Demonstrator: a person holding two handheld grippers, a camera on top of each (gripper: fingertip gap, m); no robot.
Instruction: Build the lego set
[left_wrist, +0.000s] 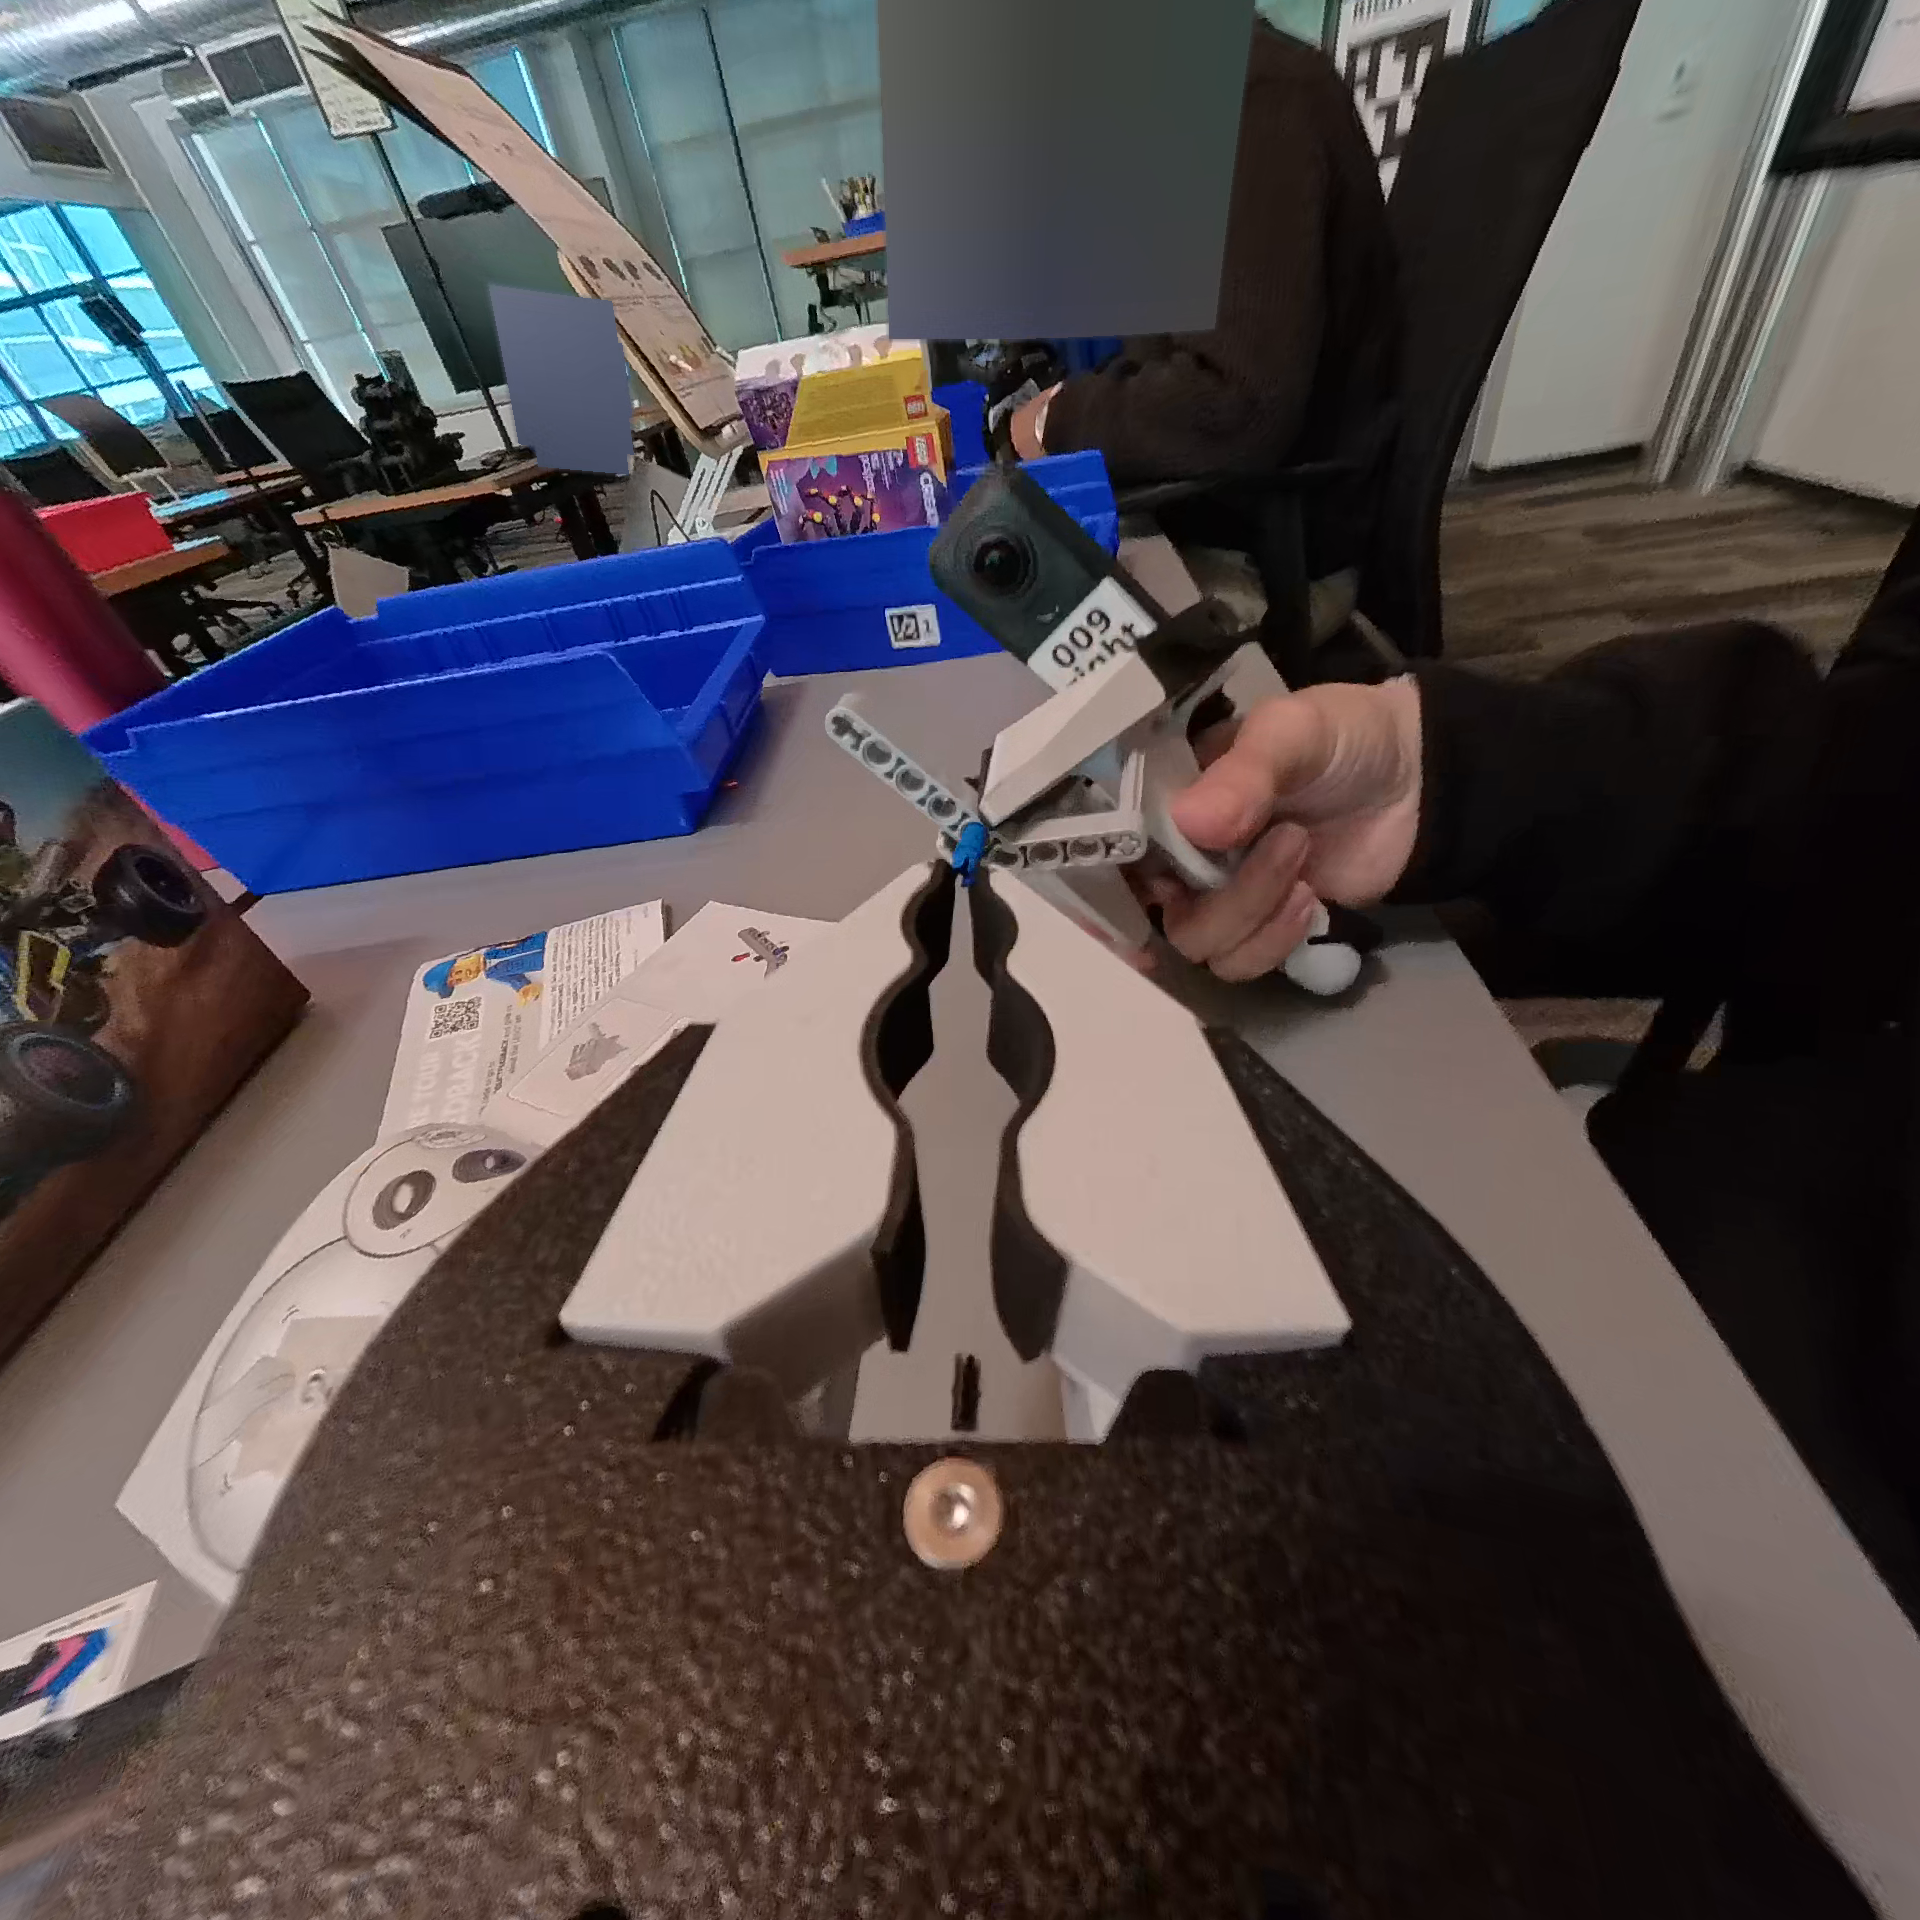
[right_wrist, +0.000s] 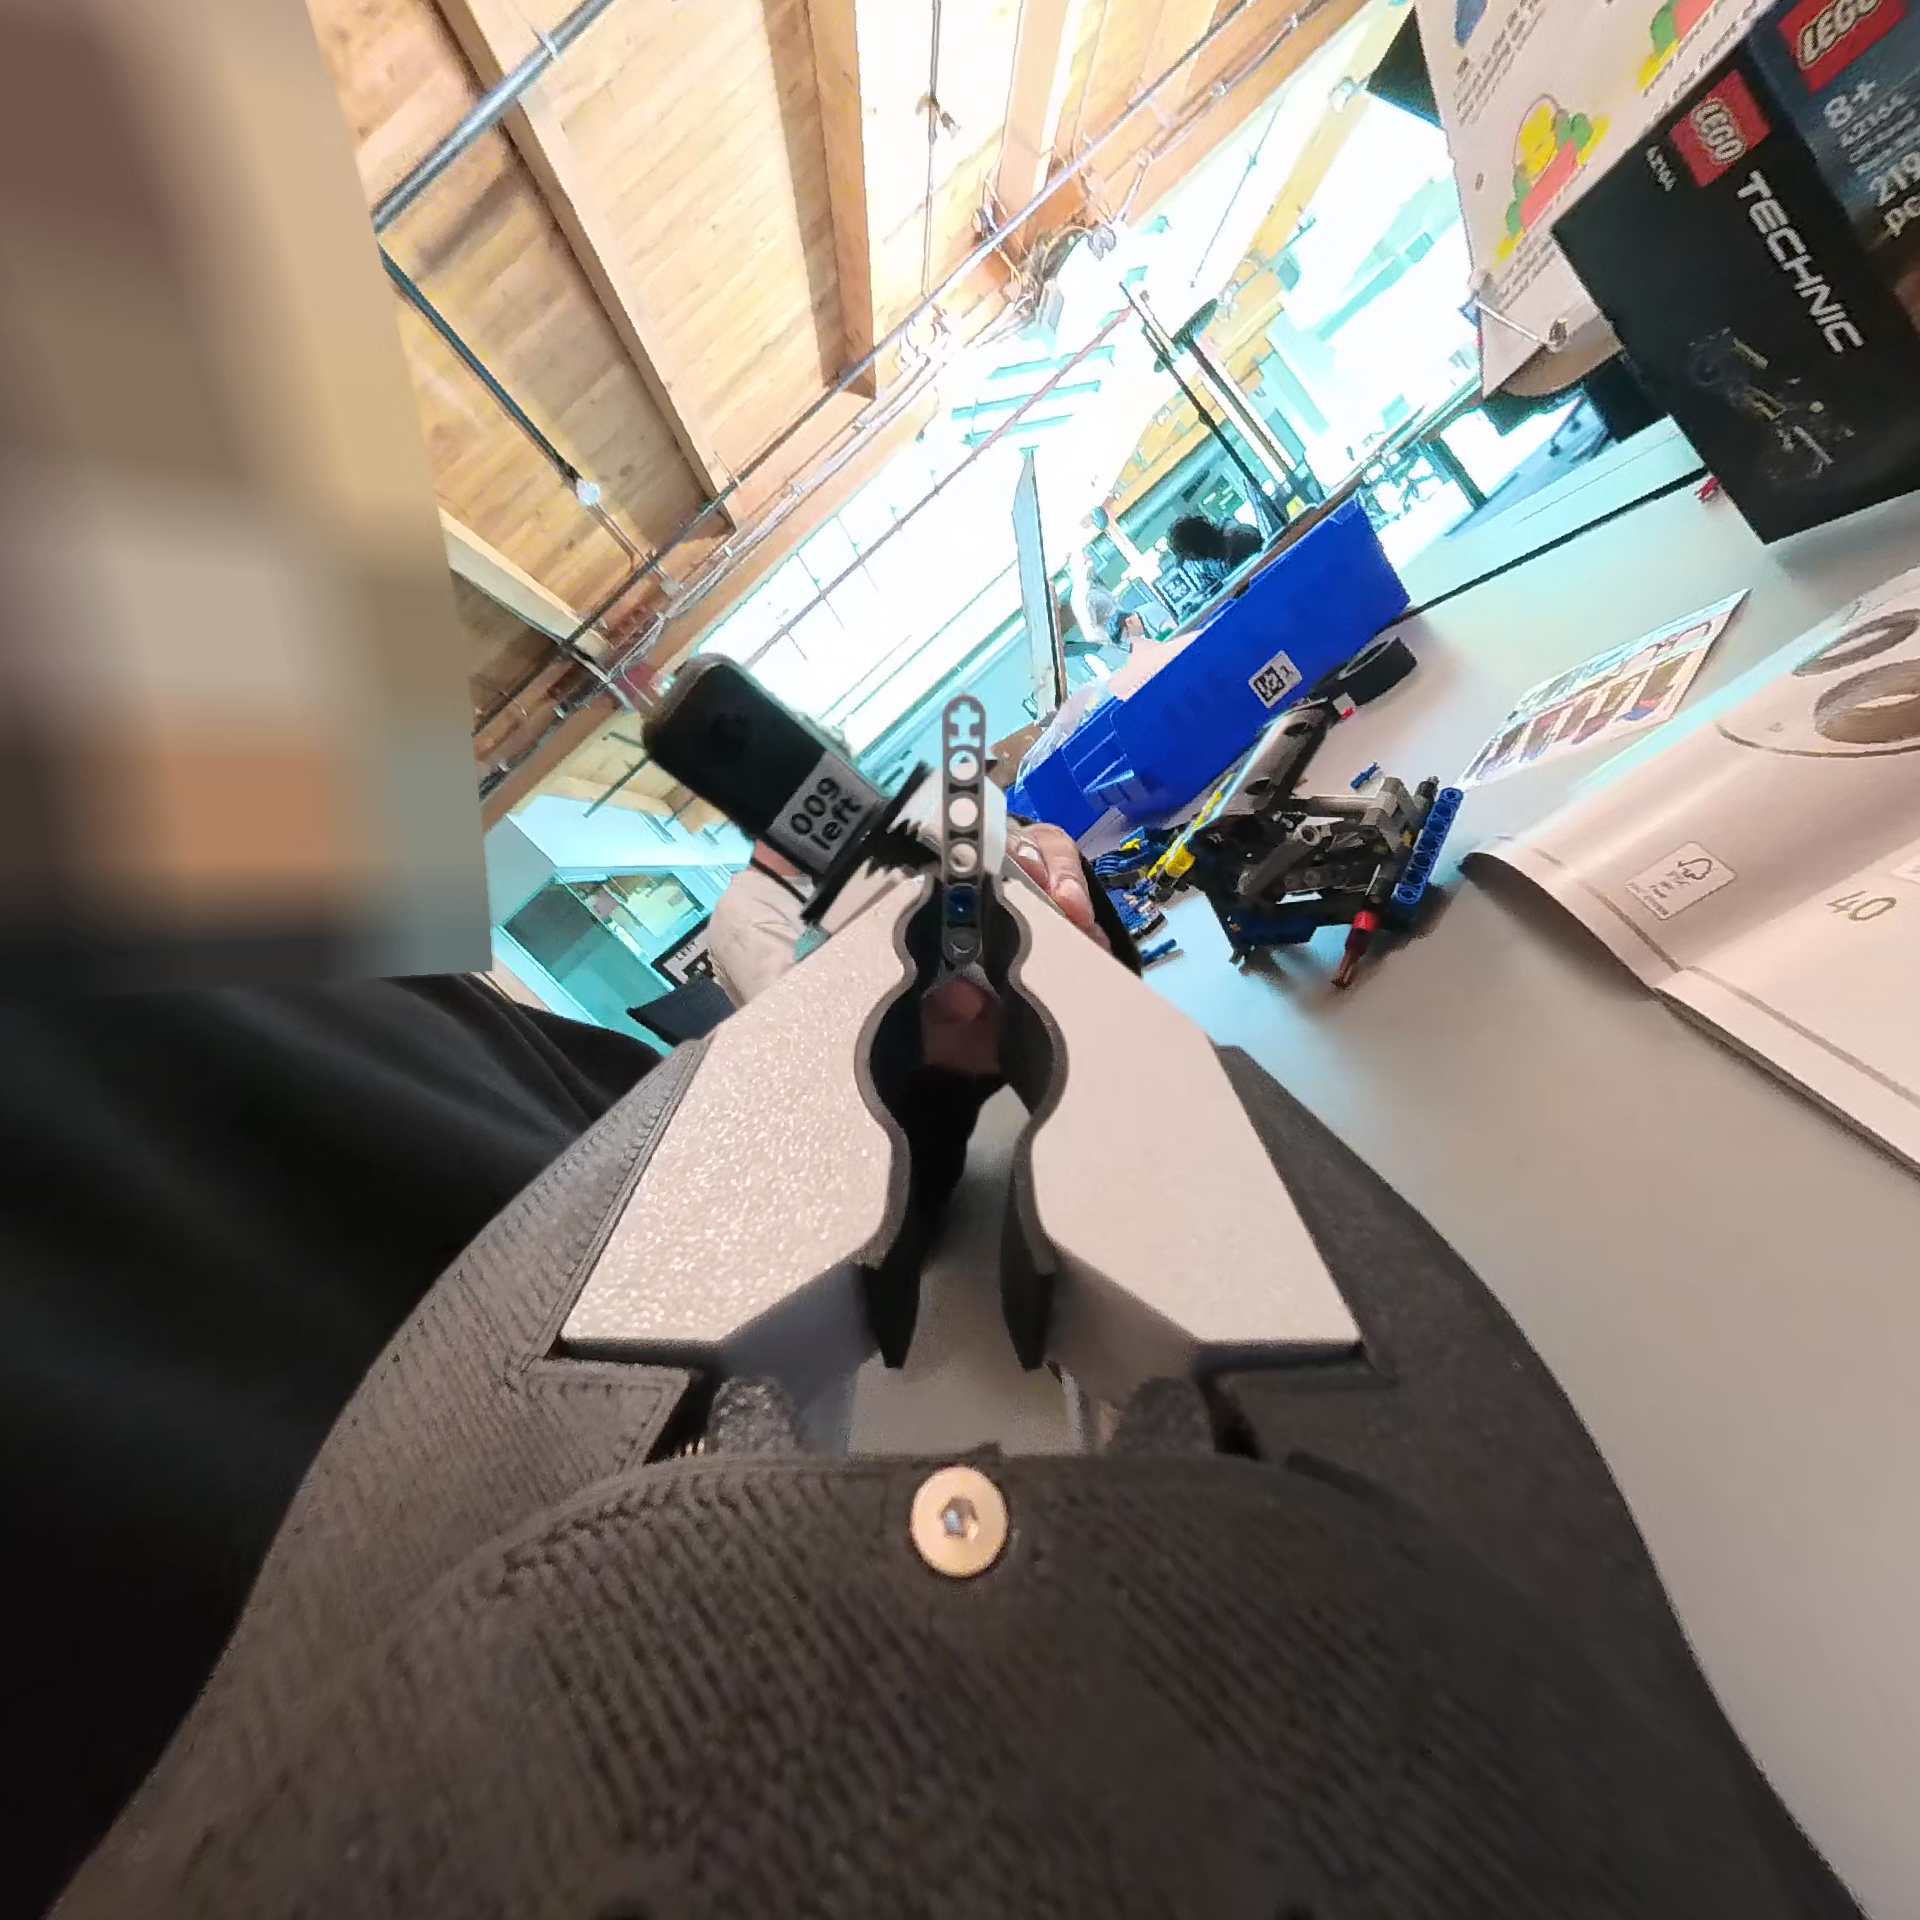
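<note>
Grey tabletop (left_wrist: 1455, 1143), blue plastic bins (left_wrist: 436, 727) behind. Right gripper (right_wrist: 961, 940) clamps a light-grey perforated Technic beam (right_wrist: 964, 800) mid-air; left gripper (left_wrist: 966, 883) pinches a small blue plastic pin (left_wrist: 968, 847) at the beam's hole. Step: pin insertion. Next likely needs straight alignment, firm push.

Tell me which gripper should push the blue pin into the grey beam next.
Left, probably. The left gripper pinches the blue pin right at the grey beam, which the right gripper grips, so it can only brace it.
</note>
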